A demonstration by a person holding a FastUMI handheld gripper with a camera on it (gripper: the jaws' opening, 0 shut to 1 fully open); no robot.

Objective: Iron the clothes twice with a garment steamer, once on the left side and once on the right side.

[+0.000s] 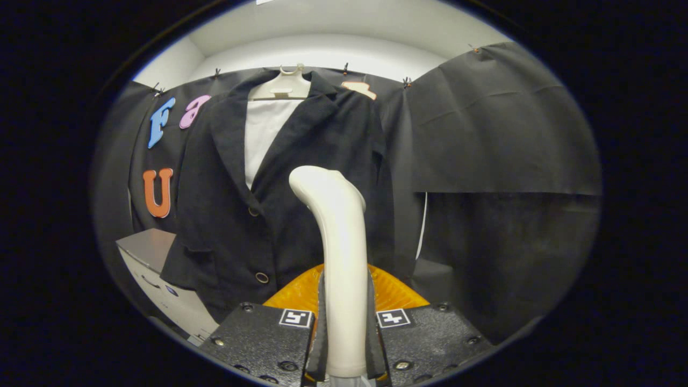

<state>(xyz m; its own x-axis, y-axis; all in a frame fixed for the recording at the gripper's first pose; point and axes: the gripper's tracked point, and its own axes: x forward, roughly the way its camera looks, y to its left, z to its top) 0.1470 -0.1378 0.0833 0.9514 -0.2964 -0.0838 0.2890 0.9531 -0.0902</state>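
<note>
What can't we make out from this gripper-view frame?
- Steamer head, gripper view: the steamer handle, clamped between the gripper fingers, curves away, so contact with the jacket can't be judged.
- Jacket hem: hidden behind the handle and gripper body.
- Orange part behind the handle: mostly covered, identity unclear.
- Grey cabinet beside the jacket: partly covered by the sleeve.

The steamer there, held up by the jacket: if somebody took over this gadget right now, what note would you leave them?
Gripper: jaws shut on the steamer handle, which stands upright between them.
Steamer head: curves forward just ahead of the dark jacket, at its front below the lapels; contact cannot be told.
Jacket: hangs on a pale hanger over a white shirt, against the black booth wall.
Done: steamer picked up and brought to the jacket. How many passes are done cannot be told.
Left: one stroke on the left side, one on the right.
</note>
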